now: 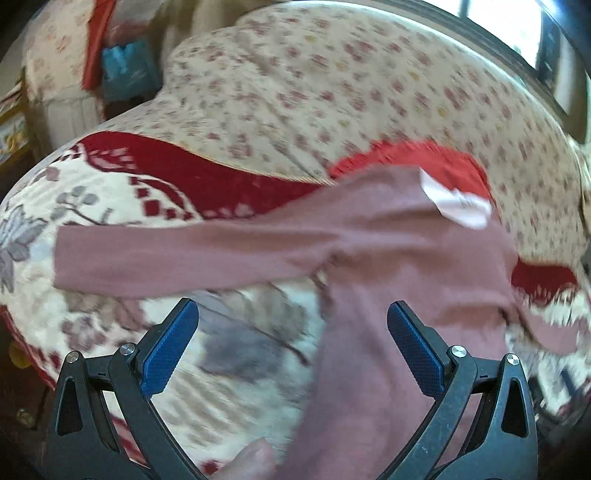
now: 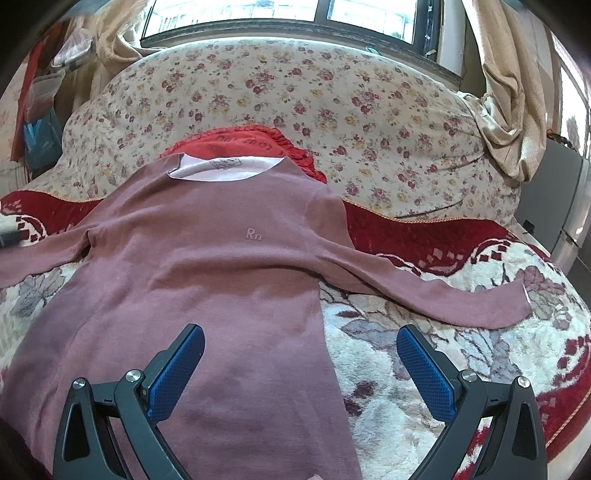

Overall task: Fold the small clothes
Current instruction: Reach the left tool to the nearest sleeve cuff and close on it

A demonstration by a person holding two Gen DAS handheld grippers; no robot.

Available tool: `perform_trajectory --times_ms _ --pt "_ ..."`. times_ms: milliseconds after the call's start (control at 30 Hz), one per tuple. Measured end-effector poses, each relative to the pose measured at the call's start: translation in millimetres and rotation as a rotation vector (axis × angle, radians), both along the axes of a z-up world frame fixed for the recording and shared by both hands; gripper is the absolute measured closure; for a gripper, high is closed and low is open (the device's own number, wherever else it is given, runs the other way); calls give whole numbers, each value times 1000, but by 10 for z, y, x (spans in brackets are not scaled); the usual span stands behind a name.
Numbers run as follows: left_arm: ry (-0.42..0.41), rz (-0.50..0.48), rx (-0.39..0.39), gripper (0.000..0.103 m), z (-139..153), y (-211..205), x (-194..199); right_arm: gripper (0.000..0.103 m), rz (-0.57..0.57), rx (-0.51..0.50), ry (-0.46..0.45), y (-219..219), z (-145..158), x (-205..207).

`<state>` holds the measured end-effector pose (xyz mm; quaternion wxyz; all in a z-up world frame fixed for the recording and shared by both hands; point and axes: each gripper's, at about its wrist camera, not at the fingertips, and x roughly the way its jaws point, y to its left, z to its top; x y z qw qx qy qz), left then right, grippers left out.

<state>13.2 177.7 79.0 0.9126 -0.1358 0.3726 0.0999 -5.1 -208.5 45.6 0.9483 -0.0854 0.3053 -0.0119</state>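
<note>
A small mauve long-sleeved shirt (image 2: 207,258) lies spread flat, front up, on a red and cream blanket (image 2: 443,354), sleeves out to both sides. It has a white neck lining (image 2: 221,168). My right gripper (image 2: 299,339) is open and empty above the shirt's lower right edge. In the blurred left wrist view the shirt (image 1: 388,258) stretches across, one sleeve (image 1: 147,254) pointing left. My left gripper (image 1: 291,317) is open and empty above the shirt's lower left part.
A red garment (image 2: 240,144) lies under the shirt's collar. A floral quilt (image 2: 332,103) is heaped behind the blanket. Beige curtains (image 2: 506,92) hang at the right under a window (image 2: 295,14). A blue bag (image 1: 125,70) hangs at the far left.
</note>
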Motion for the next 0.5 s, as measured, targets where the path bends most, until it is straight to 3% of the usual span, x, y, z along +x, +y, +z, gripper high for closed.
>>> perform_trajectory --times_ms 133,233,300,400,500 --pt "36 77 47 0 169 620 48 0 -5 9 -6 -37 11 -4" --pt "59 97 50 0 76 1085 24 0 0 12 -7 -16 9 -13" --pt "57 104 15 1 -35 1393 -55 0 7 13 -7 16 14 -22" --pt "-18 110 -66 1 -161 1843 -320 0 19 1 -7 79 -8 -36" --pt "-36 123 -88 1 -294 2130 -403 0 18 0 3 92 -34 -29"
